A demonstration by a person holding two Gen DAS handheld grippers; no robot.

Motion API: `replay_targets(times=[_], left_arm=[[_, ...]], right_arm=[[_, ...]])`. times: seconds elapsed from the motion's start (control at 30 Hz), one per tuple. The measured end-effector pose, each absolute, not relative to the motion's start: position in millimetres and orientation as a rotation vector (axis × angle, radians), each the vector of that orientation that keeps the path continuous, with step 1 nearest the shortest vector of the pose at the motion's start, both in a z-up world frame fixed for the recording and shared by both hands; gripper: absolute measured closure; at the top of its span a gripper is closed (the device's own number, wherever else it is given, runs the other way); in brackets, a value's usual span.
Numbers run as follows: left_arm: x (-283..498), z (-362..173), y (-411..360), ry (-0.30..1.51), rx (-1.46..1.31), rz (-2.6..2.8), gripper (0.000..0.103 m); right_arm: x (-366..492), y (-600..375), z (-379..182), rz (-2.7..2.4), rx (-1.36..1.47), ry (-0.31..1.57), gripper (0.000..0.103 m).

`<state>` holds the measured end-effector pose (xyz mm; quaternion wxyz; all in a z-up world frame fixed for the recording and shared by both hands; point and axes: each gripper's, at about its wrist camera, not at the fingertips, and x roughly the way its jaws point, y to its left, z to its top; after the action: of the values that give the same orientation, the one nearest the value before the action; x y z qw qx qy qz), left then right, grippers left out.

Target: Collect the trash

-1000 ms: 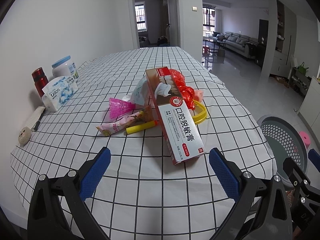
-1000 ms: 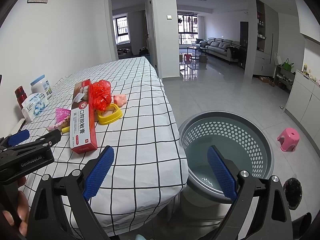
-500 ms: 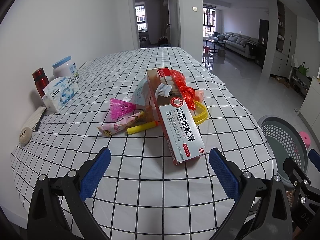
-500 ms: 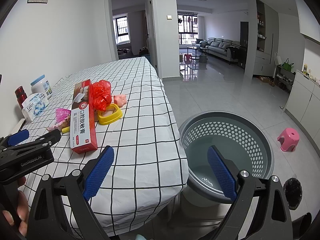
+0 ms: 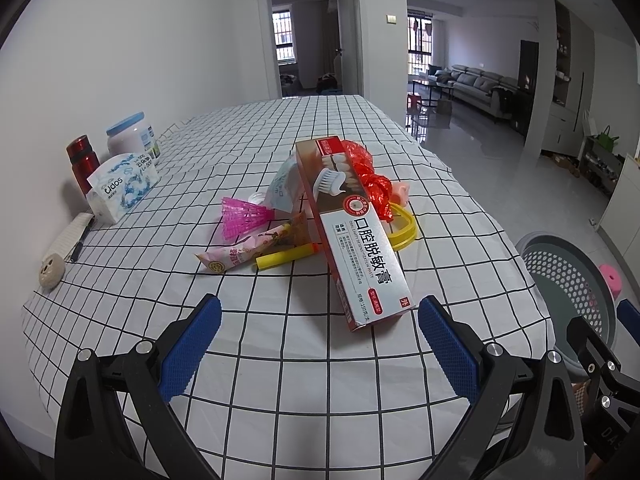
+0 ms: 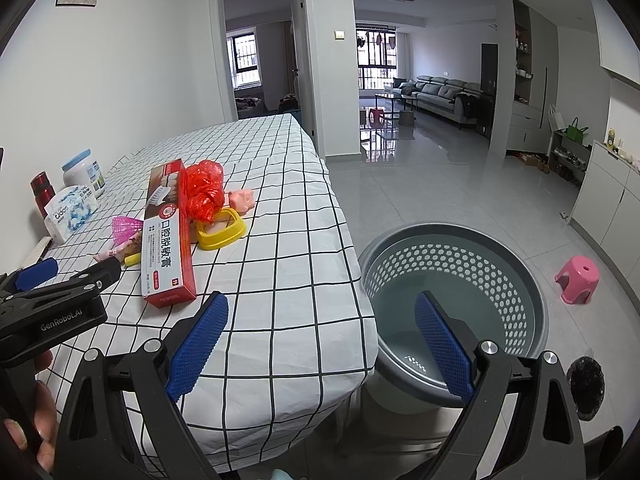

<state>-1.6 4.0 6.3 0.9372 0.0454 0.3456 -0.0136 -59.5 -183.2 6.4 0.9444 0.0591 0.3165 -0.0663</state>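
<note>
- Left wrist view: the toothpaste box [image 5: 352,232] partly hides a red bag [image 5: 370,176] and yellow ring [image 5: 404,228] behind it.
- Left gripper [image 5: 320,344] and right gripper [image 6: 320,344] both gape wide, empty.

Checked-cloth table [image 5: 320,380] — toothpaste box [image 5: 360,248], snack wrapper [image 5: 244,254], tissue pack [image 5: 120,186], jar [image 5: 132,136]

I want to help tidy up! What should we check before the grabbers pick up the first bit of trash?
1. Left gripper open, holding nothing: ok.
2. Right gripper open, holding nothing: ok.
3. Toothpaste box nearest the left gripper, nothing on top: ok.
4. Basket beside the table, open top: ok.
5. Basket has room: ok, looks empty.
6. Box leans on the pile; whether the pile shifts: cannot tell.
</note>
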Motion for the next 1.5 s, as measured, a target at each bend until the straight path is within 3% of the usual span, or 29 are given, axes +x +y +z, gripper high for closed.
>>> replay_targets(times=[0.9,1.5], left_arm=[[6.0,3.6,18.0,0.718,0.072,-0.019,0.006],[46.9,-17.3,115.2,0.765,-0.011,0.158,0.006]], right_arm=[[-47.5,-174.6,3.5,-0.104,0.116,0.662,0.013],[56.4,-100.2,-14.9,0.138,0.077,0.766,0.013]])
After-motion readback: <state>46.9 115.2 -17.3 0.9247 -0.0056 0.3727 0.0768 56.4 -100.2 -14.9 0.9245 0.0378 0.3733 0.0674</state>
